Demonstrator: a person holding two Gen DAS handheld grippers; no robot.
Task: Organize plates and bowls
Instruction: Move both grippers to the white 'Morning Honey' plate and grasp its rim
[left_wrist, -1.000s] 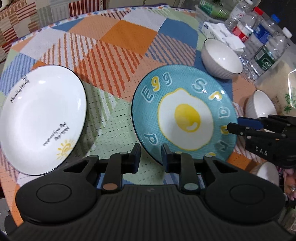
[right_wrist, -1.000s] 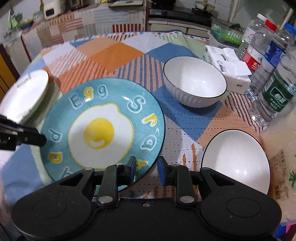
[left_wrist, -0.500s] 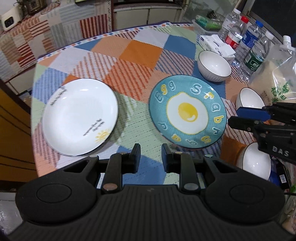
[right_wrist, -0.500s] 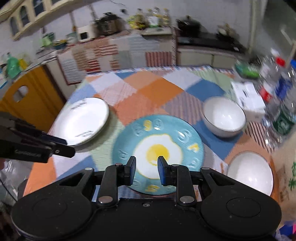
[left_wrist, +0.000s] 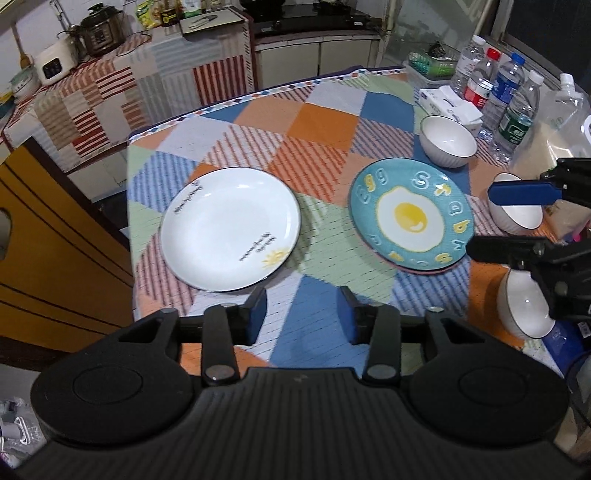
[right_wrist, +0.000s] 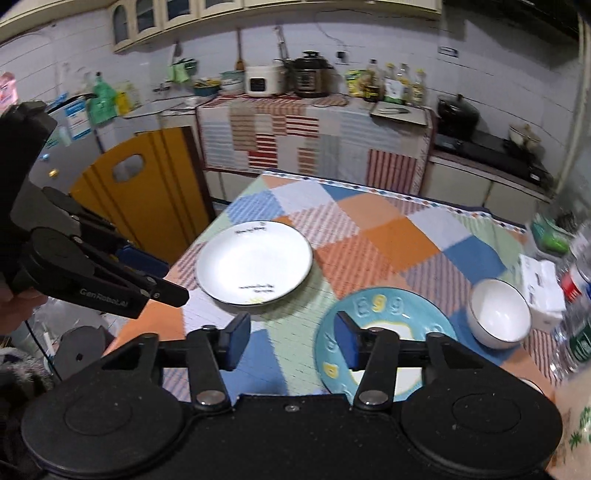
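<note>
Both tools have pulled up and back from the egg plate; left tool and right tool are opening, nothing between the jaws. White plate and three bowls are lying apart on the worktop, still unstacked

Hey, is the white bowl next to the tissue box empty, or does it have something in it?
Empty. The white bowl stands upright beside the tissue box, and its inside shows only bare white glaze in both views.

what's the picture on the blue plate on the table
A fried egg, white with a yellow yolk, ringed by raised letters on the blue plate. It shows best in the left wrist view.
</note>
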